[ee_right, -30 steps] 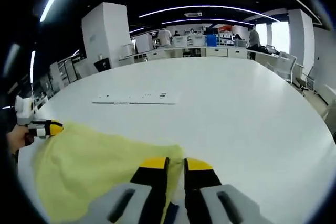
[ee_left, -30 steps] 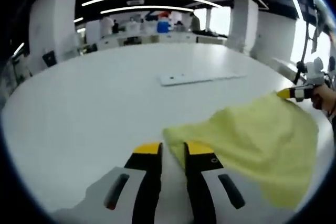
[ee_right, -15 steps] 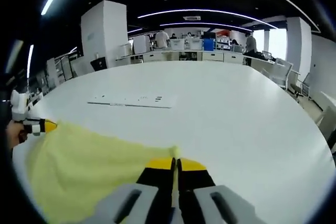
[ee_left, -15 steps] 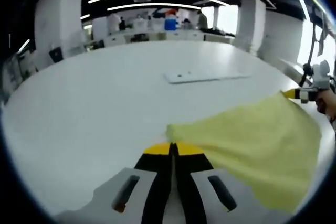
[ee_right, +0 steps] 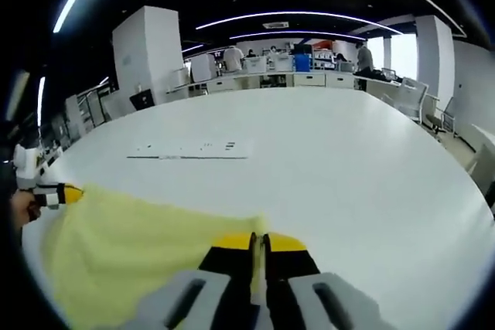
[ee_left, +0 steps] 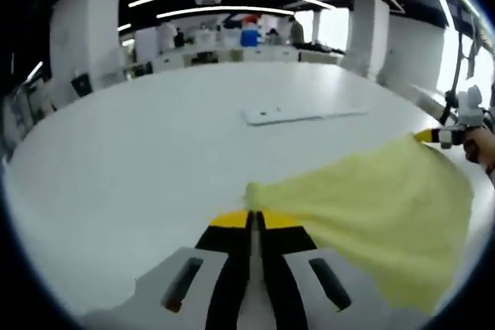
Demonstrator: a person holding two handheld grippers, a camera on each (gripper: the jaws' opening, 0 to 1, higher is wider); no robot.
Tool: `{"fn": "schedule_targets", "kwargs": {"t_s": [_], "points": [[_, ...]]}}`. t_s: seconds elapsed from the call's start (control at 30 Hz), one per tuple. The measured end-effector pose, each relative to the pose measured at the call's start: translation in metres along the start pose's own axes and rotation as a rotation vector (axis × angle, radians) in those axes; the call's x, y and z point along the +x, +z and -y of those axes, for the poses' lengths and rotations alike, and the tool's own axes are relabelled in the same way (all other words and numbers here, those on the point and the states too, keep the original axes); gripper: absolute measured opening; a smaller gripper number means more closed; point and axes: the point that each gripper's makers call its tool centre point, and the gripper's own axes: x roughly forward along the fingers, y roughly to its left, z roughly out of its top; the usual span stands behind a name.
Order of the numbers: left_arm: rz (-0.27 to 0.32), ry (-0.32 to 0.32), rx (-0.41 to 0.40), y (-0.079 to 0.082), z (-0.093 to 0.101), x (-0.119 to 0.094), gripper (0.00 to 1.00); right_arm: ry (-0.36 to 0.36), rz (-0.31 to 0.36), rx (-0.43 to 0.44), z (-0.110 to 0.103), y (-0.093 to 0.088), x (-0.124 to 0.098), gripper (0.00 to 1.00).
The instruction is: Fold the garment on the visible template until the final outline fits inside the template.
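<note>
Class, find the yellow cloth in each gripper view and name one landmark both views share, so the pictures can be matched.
Left gripper view: the yellow cloth spreads over the lower right, from the left gripper.
Right gripper view: it fills the lower left, beside the right gripper.
Shared landmark: the flat white template on the white table.

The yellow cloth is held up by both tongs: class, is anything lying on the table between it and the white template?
Nothing visible. The yellow cloth hangs from the left tongs and right tongs, each shut on a corner. The table between it and the flat white template is bare.
</note>
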Motion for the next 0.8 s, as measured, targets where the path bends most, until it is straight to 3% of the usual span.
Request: {"fn": "schedule_targets", "kwargs": {"t_s": [0.13,0.33,0.53,0.8], "points": [[0.041,-0.022,-0.056,0.012,0.004,-0.008,0.22,0.014,0.011,0.028,-0.002,0.005,-0.003,0.22],[0.070,-0.041,-0.037,0.026,0.011,-0.023,0.37,0.046,0.001,0.015,-0.008,0.011,-0.016,0.35],[0.091,-0.083,-0.014,0.026,0.019,-0.044,0.50,0.089,-0.028,-0.015,-0.018,0.007,-0.041,0.40],[0.089,-0.125,0.031,0.013,0.028,-0.075,0.71,0.158,-0.037,-0.029,-0.033,-0.002,-0.075,0.44]]}}
